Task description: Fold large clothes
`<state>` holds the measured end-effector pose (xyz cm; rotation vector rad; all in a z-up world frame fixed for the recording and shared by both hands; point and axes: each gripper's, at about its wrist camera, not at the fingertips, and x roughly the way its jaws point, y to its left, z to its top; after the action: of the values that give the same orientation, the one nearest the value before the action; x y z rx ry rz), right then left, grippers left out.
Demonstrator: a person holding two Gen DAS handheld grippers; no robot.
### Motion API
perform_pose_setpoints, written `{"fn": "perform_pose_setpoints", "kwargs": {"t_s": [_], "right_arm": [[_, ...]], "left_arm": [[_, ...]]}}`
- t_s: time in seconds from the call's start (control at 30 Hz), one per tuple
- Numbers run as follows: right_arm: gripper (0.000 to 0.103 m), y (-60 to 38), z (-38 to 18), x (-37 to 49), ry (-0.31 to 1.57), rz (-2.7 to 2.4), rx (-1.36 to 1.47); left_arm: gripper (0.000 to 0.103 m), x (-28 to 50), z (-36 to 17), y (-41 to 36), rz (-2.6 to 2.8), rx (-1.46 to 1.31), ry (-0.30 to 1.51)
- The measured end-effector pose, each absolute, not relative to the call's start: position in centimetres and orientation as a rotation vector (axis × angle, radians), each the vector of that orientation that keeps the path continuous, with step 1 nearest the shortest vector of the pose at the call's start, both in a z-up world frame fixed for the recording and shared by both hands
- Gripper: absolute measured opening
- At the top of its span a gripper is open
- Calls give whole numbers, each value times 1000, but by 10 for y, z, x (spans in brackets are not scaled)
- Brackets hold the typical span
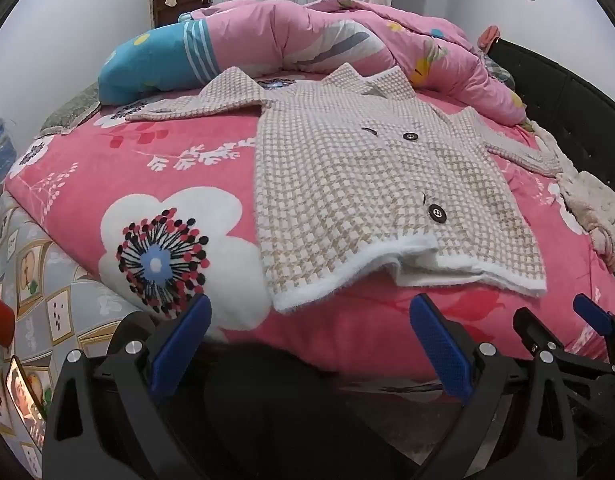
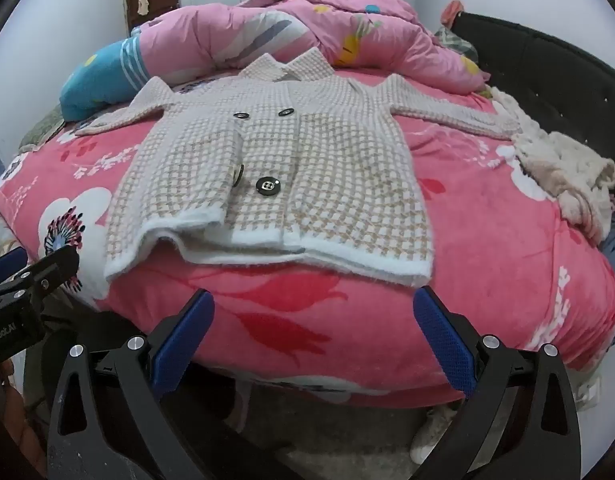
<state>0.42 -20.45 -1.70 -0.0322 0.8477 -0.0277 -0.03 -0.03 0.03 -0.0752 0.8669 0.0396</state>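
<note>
Left gripper [image 1: 310,312]: jaws spread wide, blue pads [image 1: 183,344] bare, nothing between them. Held off the near edge of the bed, just short of the garment's hem.

Right gripper [image 2: 313,308]: jaws likewise spread wide, pads [image 2: 447,340] bare, nothing held. Held off the same near edge, short of the hem. It also shows at the right edge of the left wrist view, beside the left gripper.

Jacket [image 2: 275,168]: knit, beige-and-white houndstooth check with white fuzzy trim at the hem. Lies front side up, flat on the bedspread, hem toward the grippers, collar toward the far side. Both sleeves are spread outward, left sleeve [image 1: 195,106] and right sleeve [image 2: 451,114]. Front panels overlap; black buttons [image 2: 268,186] show on the front. The hem is rumpled near the middle, one corner lifted slightly off the cover.

Bedspread [image 2: 291,320]: pink-red plush with large white flower prints; covers the bed under the jacket.

Quilt [image 1: 315,36]: pink, patterned, bunched in a long heap along the far side of the bed behind the collar.

Pillow [image 1: 147,64]: blue with white stripes, at the far left, touching the quilt.

Cream knit cloth [image 2: 563,172]: crumpled heap at the bed's right side, just past the right sleeve cuff.

Headboard [image 2: 547,76]: black, padded, along the right side.
</note>
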Motion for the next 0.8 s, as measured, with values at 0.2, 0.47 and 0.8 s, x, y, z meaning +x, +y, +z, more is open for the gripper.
{"fn": "perform_pose_setpoints", "kwargs": {"t_s": [0.2, 0.47, 0.8], "right_arm": [[96, -205, -16, 4, 852, -42, -27], [96, -204, -10, 2, 843, -25, -28], [96, -204, -8, 4, 854, -27, -34]], "left_arm": [[98, -1, 1, -1, 44, -71, 864], [98, 0, 1, -2, 40, -76, 873], [98, -2, 2, -5, 40, -75, 874]]}}
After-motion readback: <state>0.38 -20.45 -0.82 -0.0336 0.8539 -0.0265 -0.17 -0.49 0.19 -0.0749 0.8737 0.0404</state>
